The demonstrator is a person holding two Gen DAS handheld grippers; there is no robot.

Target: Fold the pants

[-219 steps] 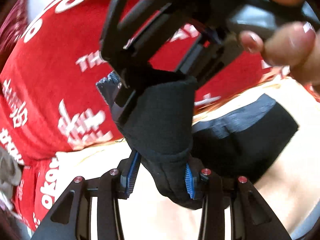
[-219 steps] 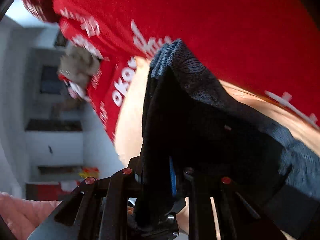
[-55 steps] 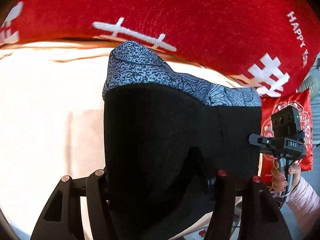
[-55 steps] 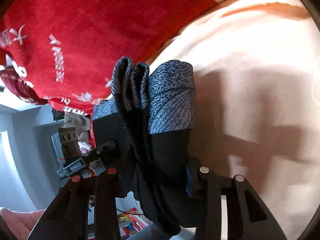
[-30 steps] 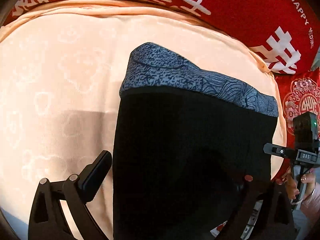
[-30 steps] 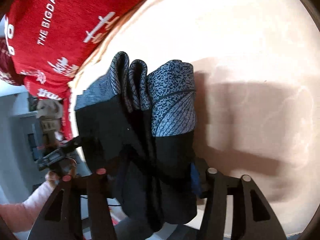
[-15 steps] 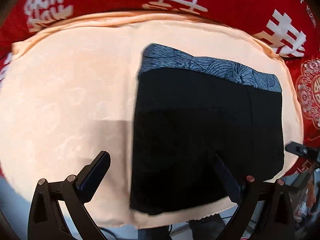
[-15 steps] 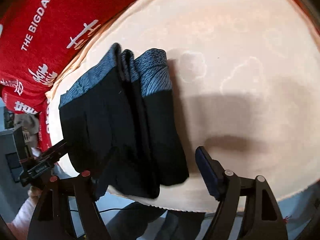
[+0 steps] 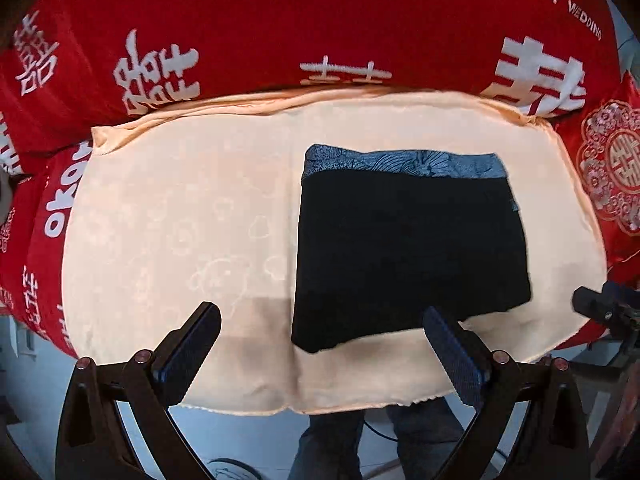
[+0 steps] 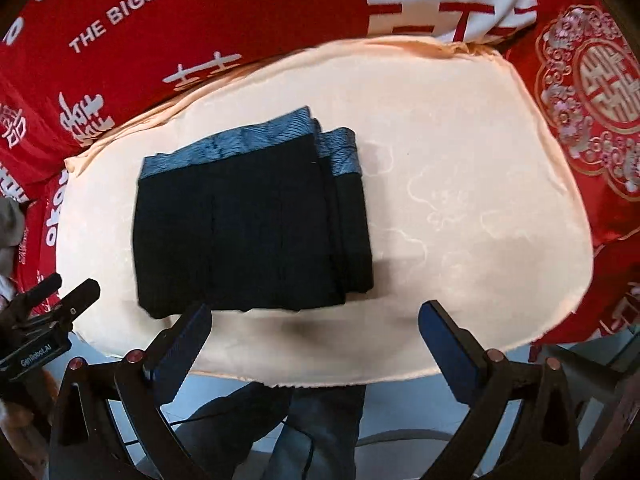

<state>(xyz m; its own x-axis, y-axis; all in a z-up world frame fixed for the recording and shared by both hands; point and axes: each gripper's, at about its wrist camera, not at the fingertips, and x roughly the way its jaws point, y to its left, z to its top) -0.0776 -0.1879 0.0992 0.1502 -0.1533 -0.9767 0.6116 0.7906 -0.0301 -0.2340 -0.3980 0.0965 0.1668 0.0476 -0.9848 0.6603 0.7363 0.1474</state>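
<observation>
The black pants [image 9: 408, 256] lie folded into a flat rectangle on the peach cloth [image 9: 180, 232], their blue patterned waistband along the far edge. In the right wrist view the pants [image 10: 248, 232] show several stacked layers at their right side. My left gripper [image 9: 320, 326] hangs open above the cloth's near edge with nothing between its fingers. My right gripper [image 10: 314, 322] is high above the near edge too, its jaws opening wide and empty. Both point down at the cloth, clear of the pants.
A red blanket [image 9: 280, 32] with white lettering borders the peach cloth [image 10: 460, 208] on the far side and both ends. The person's legs [image 9: 340, 440] stand below the near edge. The left-hand gripper [image 10: 36, 332] shows at the lower left of the right wrist view.
Both grippers have let go of the pants and lifted away, so the pants look smaller and lie flat. The right jaws have spread wider.
</observation>
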